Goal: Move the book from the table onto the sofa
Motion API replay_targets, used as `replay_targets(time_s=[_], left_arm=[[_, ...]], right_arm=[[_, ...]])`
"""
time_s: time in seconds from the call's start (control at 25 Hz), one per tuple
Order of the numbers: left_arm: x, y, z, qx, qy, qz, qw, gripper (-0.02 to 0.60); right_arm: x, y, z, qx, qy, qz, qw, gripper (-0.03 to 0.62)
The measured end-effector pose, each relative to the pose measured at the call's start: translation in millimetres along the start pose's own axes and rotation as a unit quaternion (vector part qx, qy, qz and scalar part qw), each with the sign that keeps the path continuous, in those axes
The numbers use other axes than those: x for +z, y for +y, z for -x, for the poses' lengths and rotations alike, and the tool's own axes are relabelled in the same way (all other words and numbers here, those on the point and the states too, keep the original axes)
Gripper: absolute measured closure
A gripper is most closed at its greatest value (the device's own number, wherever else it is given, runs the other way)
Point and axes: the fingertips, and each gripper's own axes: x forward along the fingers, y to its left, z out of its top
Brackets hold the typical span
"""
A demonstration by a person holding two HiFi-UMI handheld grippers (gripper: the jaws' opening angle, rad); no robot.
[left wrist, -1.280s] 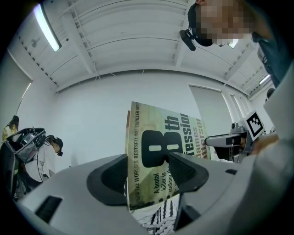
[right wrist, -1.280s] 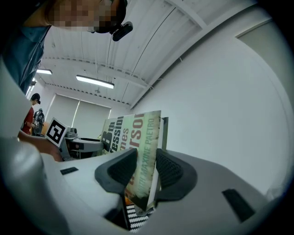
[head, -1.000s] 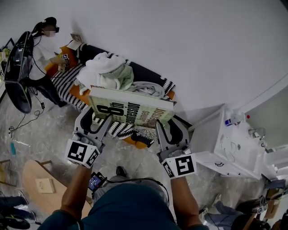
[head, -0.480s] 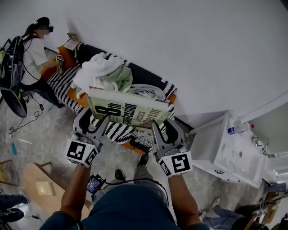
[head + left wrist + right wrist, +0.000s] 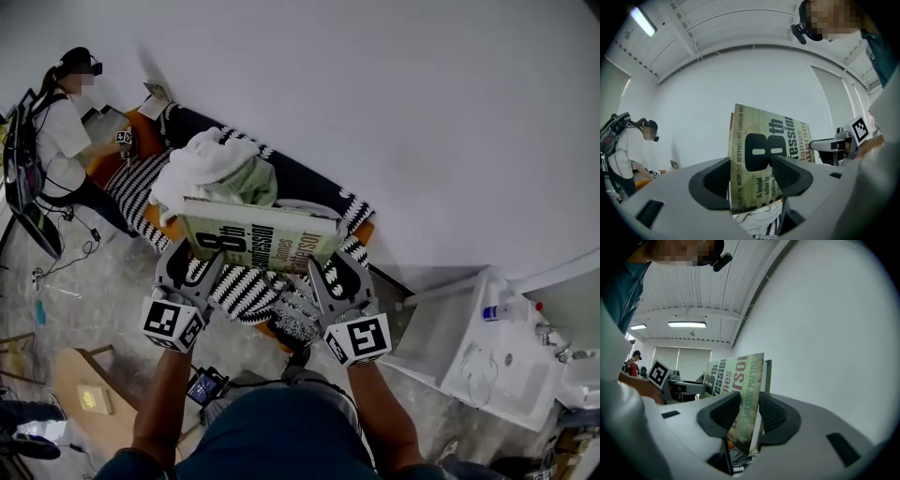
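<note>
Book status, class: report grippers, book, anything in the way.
Left gripper, right gripper shut on book. Book upright, not yet on sofa. Clothes heaped on sofa.

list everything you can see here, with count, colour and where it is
book: one, pale green cover with black print, upright in the air above the sofa's front edge, clamped at both ends
sofa: one, dark, against the white wall
striped throw: one, black and white, over the sofa seat
clothes pile: one, white and pale green, on the sofa
seated person: one, white top, at the sofa's far left end
cabinet: one, white, lower right
wooden board: one, tan, lower left on the floor
left gripper: one, grey, shut on the book's left end
right gripper: one, grey, shut on its right end
</note>
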Motion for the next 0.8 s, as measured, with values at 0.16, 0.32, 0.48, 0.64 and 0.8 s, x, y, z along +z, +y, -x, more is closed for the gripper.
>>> replay_targets(time_s=[0.16,0.32,0.48,0.64,0.8], left_arm=[[-17.4,3.7,-27.3,0.012,0.021,0.0,0.9997,0.318],[-41.3,17.8,-48.8,0.017,0.043,0.01,0.9989,0.318],[-79.2,40.4,-73.1,0.011,0.072,0.031,0.9968,0.318],[-125.4,62.9,-102.5,-0.003,0.108,0.052,0.9927,0.318],[-173.1,87.1,-135.8,-0.024,0.152,0.068,0.9857,0.318]], right_arm=[[-25.3,-23.2,-18.0,0.012,0.01,-0.017,1.0,0.454],[-51.0,-35.8,-41.5,0.014,0.028,-0.033,0.999,0.454],[-88.4,-43.5,-69.8,0.01,0.061,-0.041,0.997,0.454],[-134.6,-53.7,-97.9,-0.001,0.096,-0.062,0.993,0.454],[-185.9,-63.3,-124.7,-0.023,0.131,-0.098,0.986,0.454]])
